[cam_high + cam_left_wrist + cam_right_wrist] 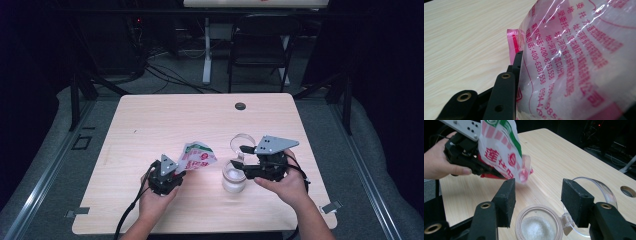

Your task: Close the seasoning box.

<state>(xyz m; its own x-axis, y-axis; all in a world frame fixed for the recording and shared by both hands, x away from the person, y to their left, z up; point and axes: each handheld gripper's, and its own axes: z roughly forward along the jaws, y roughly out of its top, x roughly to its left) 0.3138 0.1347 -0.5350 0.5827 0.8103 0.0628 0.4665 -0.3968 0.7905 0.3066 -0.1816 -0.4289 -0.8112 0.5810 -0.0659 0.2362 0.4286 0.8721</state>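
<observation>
Left gripper (181, 169) clamps red-printed plastic bag (198, 156), lifted over table (150, 120) left of centre. Right gripper (537, 195) jaws wide, empty, hovering around open jar (537, 225) of white granules, hinged lid (596, 192) flipped to far side.

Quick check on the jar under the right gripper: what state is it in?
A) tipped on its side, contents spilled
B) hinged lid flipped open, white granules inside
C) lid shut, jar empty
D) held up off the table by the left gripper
B: in the right gripper view the jar stands upright on the table with its clear hinged lid swung back and white granules showing inside.
</observation>
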